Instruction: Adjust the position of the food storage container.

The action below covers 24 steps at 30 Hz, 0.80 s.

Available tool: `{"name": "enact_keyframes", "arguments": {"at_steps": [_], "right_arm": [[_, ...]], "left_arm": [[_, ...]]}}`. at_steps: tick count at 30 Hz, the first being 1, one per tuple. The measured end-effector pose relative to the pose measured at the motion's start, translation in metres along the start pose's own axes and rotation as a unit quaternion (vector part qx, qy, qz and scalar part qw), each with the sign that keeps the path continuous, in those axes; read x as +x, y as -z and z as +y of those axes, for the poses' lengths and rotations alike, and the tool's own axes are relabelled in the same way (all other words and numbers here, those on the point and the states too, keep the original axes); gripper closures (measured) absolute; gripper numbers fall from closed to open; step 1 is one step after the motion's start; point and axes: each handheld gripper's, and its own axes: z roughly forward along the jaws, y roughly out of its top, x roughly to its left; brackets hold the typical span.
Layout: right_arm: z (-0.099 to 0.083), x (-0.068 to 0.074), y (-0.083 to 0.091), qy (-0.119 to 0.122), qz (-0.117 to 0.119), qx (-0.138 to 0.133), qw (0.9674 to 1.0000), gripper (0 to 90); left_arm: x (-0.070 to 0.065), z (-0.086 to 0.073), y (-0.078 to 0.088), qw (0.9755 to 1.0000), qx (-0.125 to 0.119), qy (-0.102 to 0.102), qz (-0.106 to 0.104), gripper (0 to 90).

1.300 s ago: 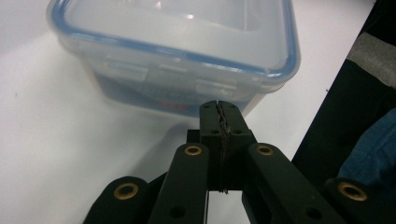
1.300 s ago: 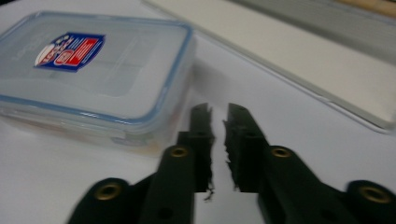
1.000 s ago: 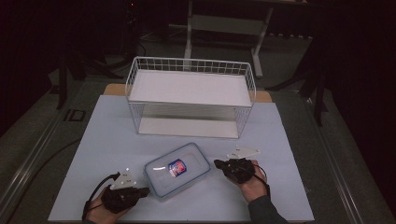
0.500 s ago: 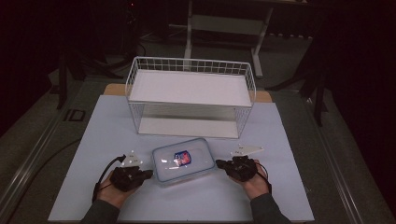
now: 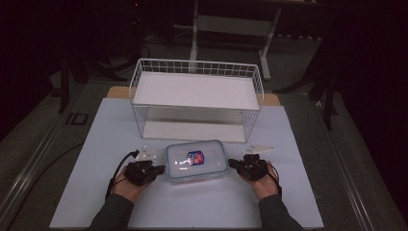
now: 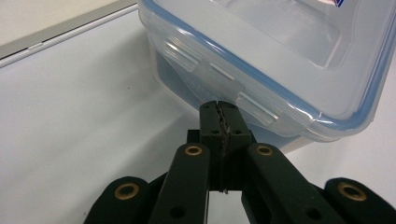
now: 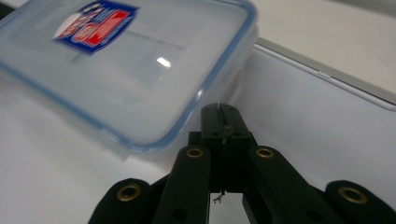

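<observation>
Clear plastic container was flanked by the left gripper and right gripper, both jaws pressed together, empty.

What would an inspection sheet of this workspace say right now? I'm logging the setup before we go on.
Surface: white table top, bare around the items.
Job's things: clear lidded container, blue seal, red-blue label, lying flat between the grippers.
Clutter: nothing seen.
Grippers: left gripper shut, tips at the container's side latch; right gripper shut, tips at its opposite end.
Cables: black cable trails from the left gripper.
Surroundings: white wire shelf rack behind the container; dark floor, metal frame beyond.
</observation>
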Motion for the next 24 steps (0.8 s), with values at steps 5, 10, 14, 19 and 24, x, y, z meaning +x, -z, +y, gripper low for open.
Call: {"name": "enact_keyframes", "arguments": {"at_steps": [5, 10, 14, 19, 24], "right_arm": [[-0.006, 0.005, 0.009, 0.004, 0.013, -0.003, 0.9999, 89.9], [-0.009, 0.011, 0.012, 0.011, 0.020, -0.003, 0.9997, 89.8], [-0.010, 0.013, 0.014, 0.013, 0.021, -0.008, 0.9997, 86.9], [-0.007, 0.015, 0.020, 0.015, 0.019, -0.026, 0.9994, 76.5], [-0.005, 0.016, 0.018, 0.004, 0.027, -0.041, 0.9988, 58.3]], "left_arm": [[0.003, 0.003, -0.004, 0.9998, -0.006, 0.013, 0.010, 90.0], [0.008, 0.002, -0.006, 0.9994, -0.016, 0.028, 0.011, 90.0], [0.008, -0.003, -0.006, 0.9985, -0.029, 0.042, 0.016, 86.3], [0.011, -0.005, -0.004, 0.9979, -0.020, 0.054, 0.028, 78.4], [0.026, -0.010, 0.008, 0.9915, -0.051, 0.114, 0.038, 65.5]]}}
